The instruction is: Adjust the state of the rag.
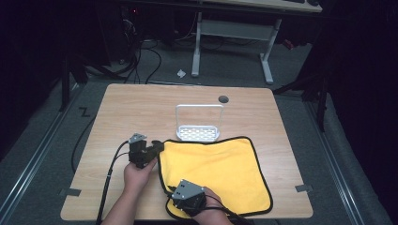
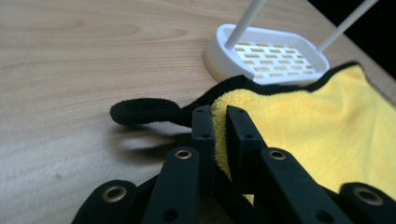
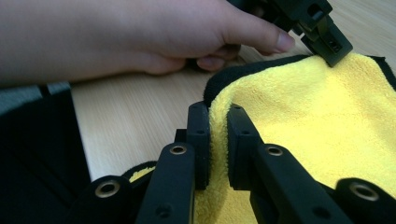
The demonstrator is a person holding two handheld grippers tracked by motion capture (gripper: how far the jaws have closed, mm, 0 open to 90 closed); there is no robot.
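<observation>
While both grippers pinch its left edge, the yellow cloth (image 1: 216, 164) lies flat at lower centre of the high view.
Left gripper (image 2: 220, 122) clamps the upper-left corner, right gripper (image 3: 218, 122) the lower-left corner, jaws nearly shut on fabric. Cloth looks soft, light, floppy; the black-trimmed corners seem the best hold. White rack (image 1: 199, 123) touches its top edge.

Stood in the way at twelve o'clock of the yellow cloth (image 1: 216, 168): a white rack (image 1: 199, 124), touching its edge. Left bare elsewhere: the wooden table (image 1: 131, 108).
</observation>
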